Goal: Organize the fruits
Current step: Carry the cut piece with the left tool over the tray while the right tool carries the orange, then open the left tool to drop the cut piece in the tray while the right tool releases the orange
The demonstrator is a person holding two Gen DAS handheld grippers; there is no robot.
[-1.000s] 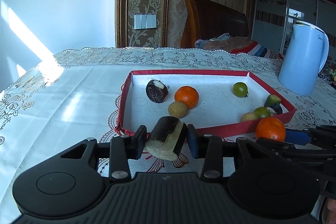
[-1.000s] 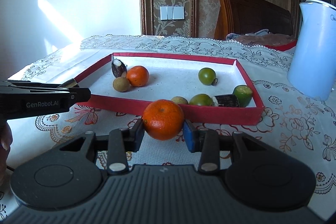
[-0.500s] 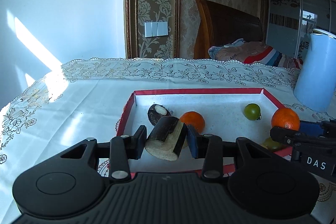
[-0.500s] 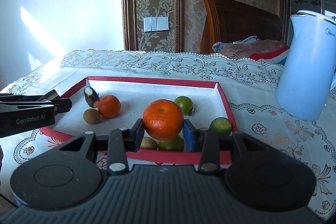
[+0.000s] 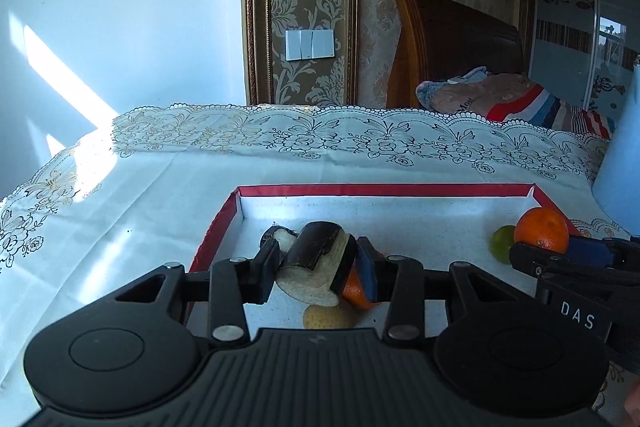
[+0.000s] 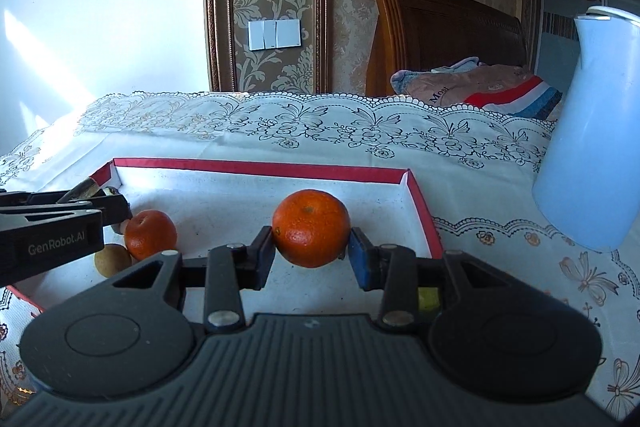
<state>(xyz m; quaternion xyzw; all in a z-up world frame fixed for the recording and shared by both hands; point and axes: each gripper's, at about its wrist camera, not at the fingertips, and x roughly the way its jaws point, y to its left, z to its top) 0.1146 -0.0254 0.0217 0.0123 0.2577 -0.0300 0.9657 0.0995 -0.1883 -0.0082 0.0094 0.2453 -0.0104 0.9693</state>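
Both tongs hover over the red-rimmed tray (image 6: 264, 167), the left tongs (image 5: 316, 269) clenched on a dark-skinned, pale-fleshed cut fruit piece (image 5: 314, 263) and the right tongs (image 6: 311, 253) on a mandarin (image 6: 311, 228), apparently poised to set each beside the fruits already lying there.

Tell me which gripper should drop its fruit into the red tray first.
Probably right: the right gripper holds its orange over bare tray floor, while the left gripper's dark-skinned chunk hangs above fruit already lying there.
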